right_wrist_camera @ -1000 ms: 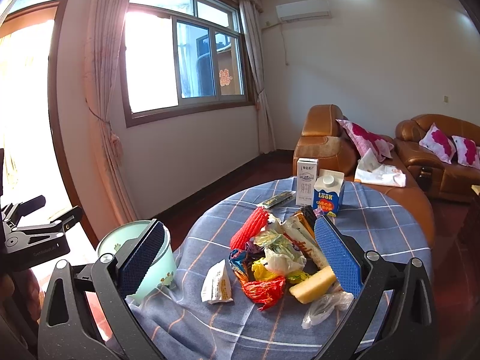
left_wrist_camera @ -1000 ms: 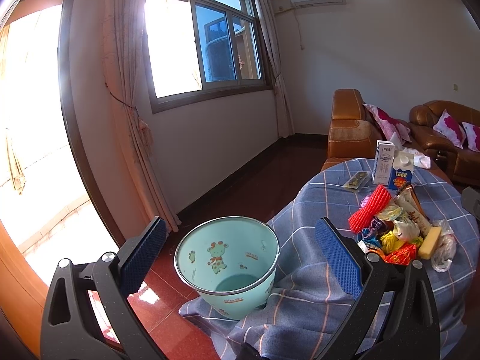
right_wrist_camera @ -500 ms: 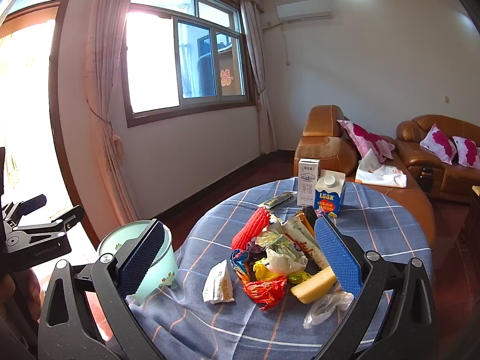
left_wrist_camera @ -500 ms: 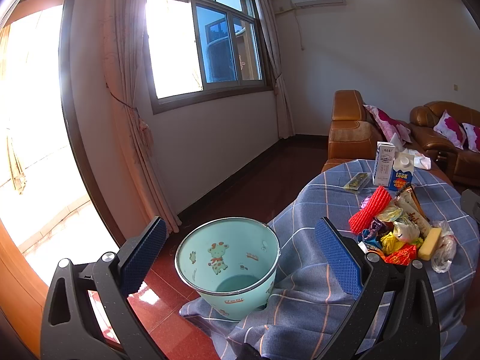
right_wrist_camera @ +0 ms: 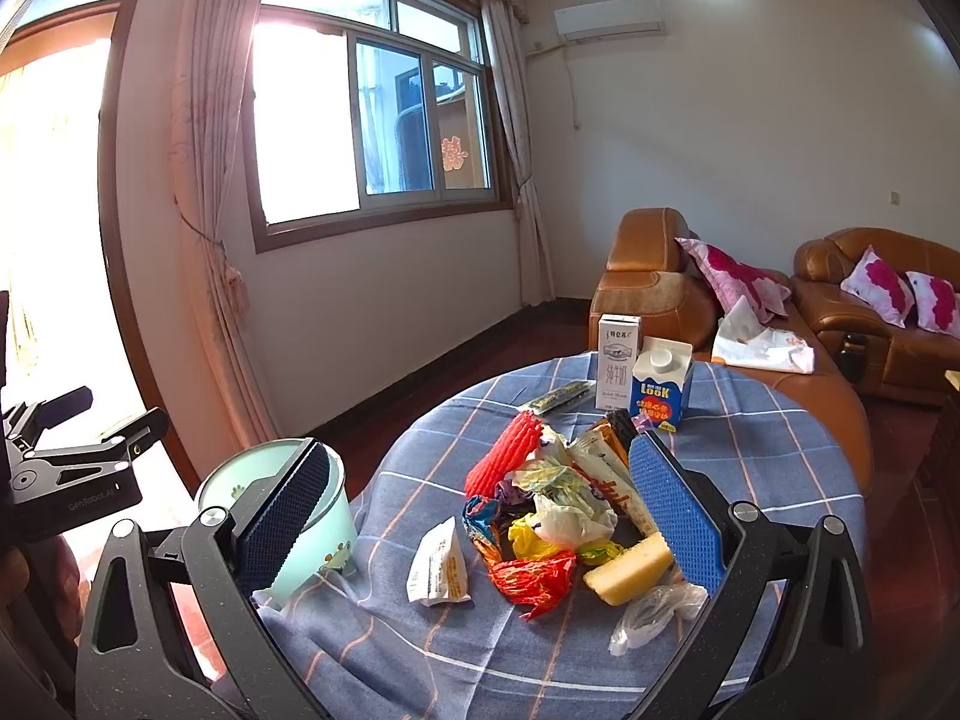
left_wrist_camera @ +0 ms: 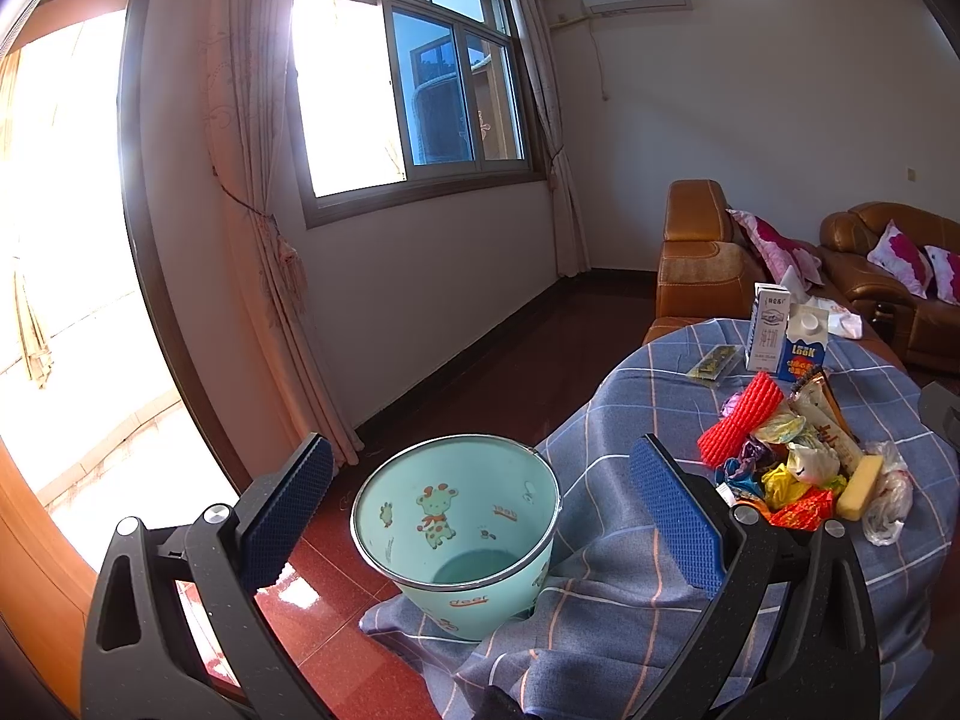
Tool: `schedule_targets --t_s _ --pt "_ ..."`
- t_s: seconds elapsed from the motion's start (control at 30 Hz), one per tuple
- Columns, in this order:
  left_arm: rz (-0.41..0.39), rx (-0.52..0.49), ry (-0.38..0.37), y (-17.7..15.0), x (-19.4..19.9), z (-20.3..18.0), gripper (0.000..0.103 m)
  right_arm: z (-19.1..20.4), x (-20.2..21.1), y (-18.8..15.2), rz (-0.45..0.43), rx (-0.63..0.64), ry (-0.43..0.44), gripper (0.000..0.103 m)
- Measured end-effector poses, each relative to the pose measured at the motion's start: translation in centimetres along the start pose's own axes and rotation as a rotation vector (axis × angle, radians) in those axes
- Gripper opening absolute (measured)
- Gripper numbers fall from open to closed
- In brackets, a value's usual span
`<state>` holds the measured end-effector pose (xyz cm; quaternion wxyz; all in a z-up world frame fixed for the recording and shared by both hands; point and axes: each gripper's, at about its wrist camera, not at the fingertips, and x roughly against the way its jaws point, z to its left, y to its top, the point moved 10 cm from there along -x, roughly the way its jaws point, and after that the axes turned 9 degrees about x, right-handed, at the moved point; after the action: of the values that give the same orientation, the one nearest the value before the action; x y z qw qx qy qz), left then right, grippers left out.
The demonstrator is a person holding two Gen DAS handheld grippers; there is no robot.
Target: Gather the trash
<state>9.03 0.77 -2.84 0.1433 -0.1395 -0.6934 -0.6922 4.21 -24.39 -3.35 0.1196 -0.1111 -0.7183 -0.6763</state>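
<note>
A heap of trash (right_wrist_camera: 552, 510) lies on the round table with the blue checked cloth (right_wrist_camera: 750, 450): a red foam net (right_wrist_camera: 504, 453), crumpled wrappers, a white packet (right_wrist_camera: 438, 567), a yellow sponge block (right_wrist_camera: 630, 567) and a clear bag (right_wrist_camera: 654, 612). My right gripper (right_wrist_camera: 480, 528) is open and empty, above the heap. A mint-green bin (left_wrist_camera: 456, 531) with cartoon animals stands on the floor at the table's left edge. My left gripper (left_wrist_camera: 480, 516) is open and empty above the bin, whose inside looks empty. The heap also shows in the left wrist view (left_wrist_camera: 792, 462).
Two cartons (right_wrist_camera: 642, 375) and a flat dark packet (right_wrist_camera: 555, 396) stand at the table's far side. Brown leather sofas (right_wrist_camera: 852, 300) with pink cushions lie behind. Red tiled floor (left_wrist_camera: 336, 648), curtains and a window are at the left. The left gripper's body (right_wrist_camera: 66, 468) shows at the left.
Both views shift only slightly; the bin and the heap stay where they were. Both grippers stay open.
</note>
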Motion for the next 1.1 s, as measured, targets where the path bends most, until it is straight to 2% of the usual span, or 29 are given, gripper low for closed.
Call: schedule_targets --t_s 0.8,0.97,1.1 --pt "0.026 -0.015 0.012 -1.1 -1.0 -0.2 0.097 -0.2 -0.3 -0.7 0.010 -0.003 -0.015 0.098" --pt "0.080 -0.035 0.004 -3.1 -3.0 -1.6 0.097 -2.4 -1.1 -1.7 0.005 -0.019 -0.107 0.098" --pt "0.125 -0.071 -0.021 -5.3 -4.8 -4.2 0.097 -5.6 -2.1 -4.3 0.058 0.011 -0.213 0.097"
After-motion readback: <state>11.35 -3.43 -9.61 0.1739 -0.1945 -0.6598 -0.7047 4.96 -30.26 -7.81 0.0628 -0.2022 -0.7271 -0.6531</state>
